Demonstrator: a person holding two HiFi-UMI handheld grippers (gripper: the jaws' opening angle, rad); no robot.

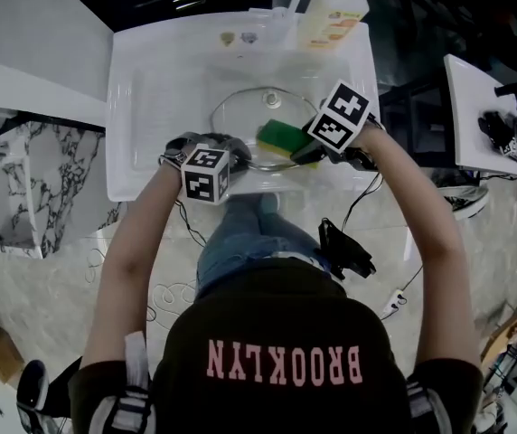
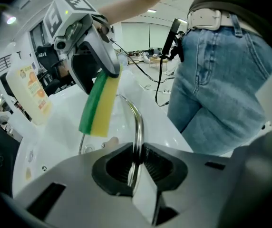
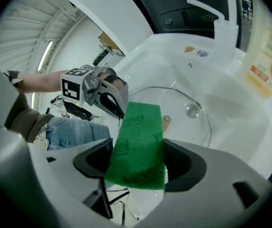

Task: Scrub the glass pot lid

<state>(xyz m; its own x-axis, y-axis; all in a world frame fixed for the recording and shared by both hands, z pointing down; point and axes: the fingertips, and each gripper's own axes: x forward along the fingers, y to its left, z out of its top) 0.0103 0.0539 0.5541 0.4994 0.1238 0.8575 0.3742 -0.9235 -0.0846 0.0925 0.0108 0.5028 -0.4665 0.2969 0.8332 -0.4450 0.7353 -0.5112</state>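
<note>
Glass pot lid (image 1: 245, 116) lies in the white sink (image 1: 150, 80), its near rim pinched in the closed jaws of the left gripper (image 2: 137, 163). Right of that, the right gripper (image 3: 138, 163), jaws wide, clamps a green-and-yellow sponge (image 3: 137, 137) just over the glass. Best hold the rim firmly and press the sponge flat, circling outward.
</note>
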